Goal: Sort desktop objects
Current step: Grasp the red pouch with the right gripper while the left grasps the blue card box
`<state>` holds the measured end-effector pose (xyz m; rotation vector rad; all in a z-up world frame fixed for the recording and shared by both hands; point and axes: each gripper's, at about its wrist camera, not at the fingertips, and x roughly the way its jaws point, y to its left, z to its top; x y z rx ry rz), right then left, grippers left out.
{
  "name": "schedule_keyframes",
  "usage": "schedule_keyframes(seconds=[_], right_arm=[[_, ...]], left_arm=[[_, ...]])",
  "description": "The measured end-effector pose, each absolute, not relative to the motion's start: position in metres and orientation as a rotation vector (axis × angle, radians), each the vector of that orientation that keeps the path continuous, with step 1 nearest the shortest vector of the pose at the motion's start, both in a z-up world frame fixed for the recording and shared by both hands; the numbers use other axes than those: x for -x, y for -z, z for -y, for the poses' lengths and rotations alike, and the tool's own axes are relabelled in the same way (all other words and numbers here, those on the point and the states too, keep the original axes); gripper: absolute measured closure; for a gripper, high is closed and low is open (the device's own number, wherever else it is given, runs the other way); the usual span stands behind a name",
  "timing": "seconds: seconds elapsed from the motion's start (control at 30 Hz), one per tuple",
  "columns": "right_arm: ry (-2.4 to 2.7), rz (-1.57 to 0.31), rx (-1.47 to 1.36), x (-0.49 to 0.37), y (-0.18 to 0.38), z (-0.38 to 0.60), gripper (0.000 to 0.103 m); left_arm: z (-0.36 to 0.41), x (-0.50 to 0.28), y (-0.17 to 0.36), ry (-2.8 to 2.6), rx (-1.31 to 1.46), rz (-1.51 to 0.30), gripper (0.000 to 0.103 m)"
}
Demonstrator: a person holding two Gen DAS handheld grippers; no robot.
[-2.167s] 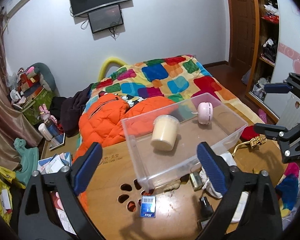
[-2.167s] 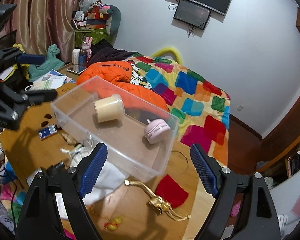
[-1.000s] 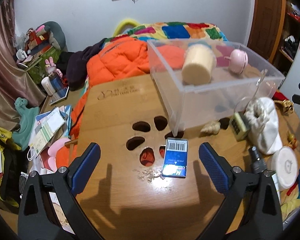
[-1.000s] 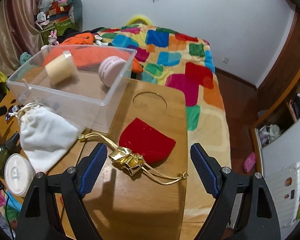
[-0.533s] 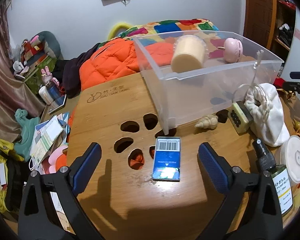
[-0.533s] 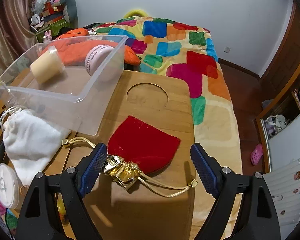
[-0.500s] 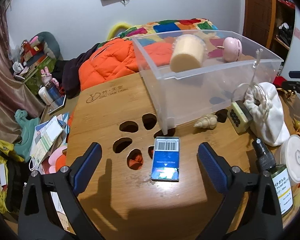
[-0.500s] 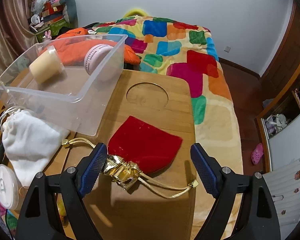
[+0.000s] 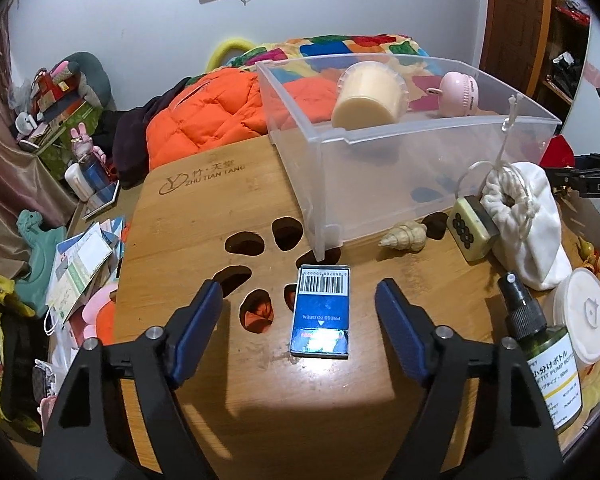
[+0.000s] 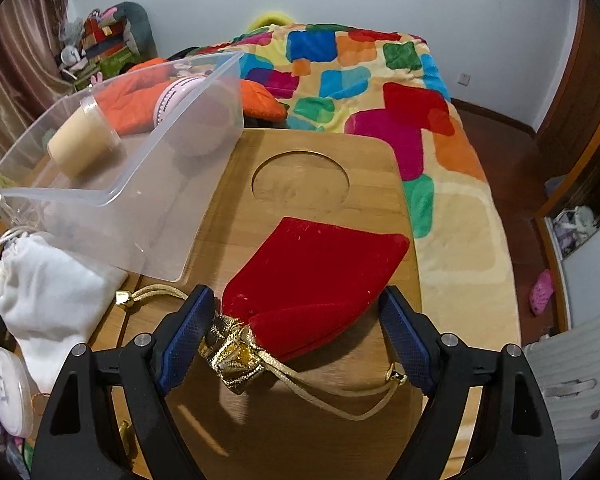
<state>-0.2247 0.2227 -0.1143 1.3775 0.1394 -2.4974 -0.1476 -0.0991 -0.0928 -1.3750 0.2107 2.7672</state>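
Left wrist view, gripper: my left gripper [image 9: 300, 322] hangs with its fingers spread wide and nothing between the pads, straddling the blue card box [image 9: 321, 310] from above.
Left wrist view, target: the box lies flat on the bamboo desk [image 9: 204, 208], barcode end toward the clear bin [image 9: 380, 168], partly over one of the paw-shaped cut-outs [image 9: 256, 312].
Left wrist view, bin: a cream cup [image 9: 368, 94] and a pink mini fan [image 9: 458, 94] already lie inside.
Left wrist view, clutter: a seashell [image 9: 404, 236], a mahjong tile [image 9: 470, 230], a white pouch [image 9: 528, 224], a spray bottle [image 9: 540, 344] and a round white lid [image 9: 584, 322] crowd the right side.
Left wrist view, risk: I judge the flat box could skid or tip into a cut-out if the pads scrape the wood first.
Right wrist view, gripper: my right gripper [image 10: 296, 330] is also wide apart and holding nothing, set around the neck of the red velvet pouch [image 10: 320, 276].
Right wrist view, target: the pouch lies on the desk beside the bin, its gold ruffle [image 10: 232, 354] and gold cord [image 10: 332, 396] trailing toward me.
Right wrist view, risk: closing here may catch only soft cloth or cord, so the pouch could sag, slip, or snag the bin rim on the way in.
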Motion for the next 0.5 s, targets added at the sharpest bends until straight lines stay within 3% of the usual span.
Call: schedule_keyframes(seconds=[0.13,0.2,0.37,0.43,0.5], right_arm=[[2.495,-0.147,-1.348,0.221,0.113,-0.22,0.035],[2.481,-0.158,-1.334,0.218,0.112,-0.216,0.047],[2.472,-0.161,-1.308,0.211,0.11,-0.213,0.059],[2.469,-0.169,-1.295,0.208,0.109,-0.211,0.064],[2.464,-0.175,-1.285,0.203,0.108,-0.208,0.07]], left_arm=[[0.1,0.147,0.093,-2.763,1.369,-0.184,0.032],[0.1,0.147,0.093,-2.765,1.366,-0.184,0.035],[0.098,0.144,0.093,-2.768,1.342,-0.175,0.042],[0.097,0.142,0.093,-2.765,1.335,-0.166,0.047],[0.097,0.141,0.093,-2.756,1.328,-0.13,0.06]])
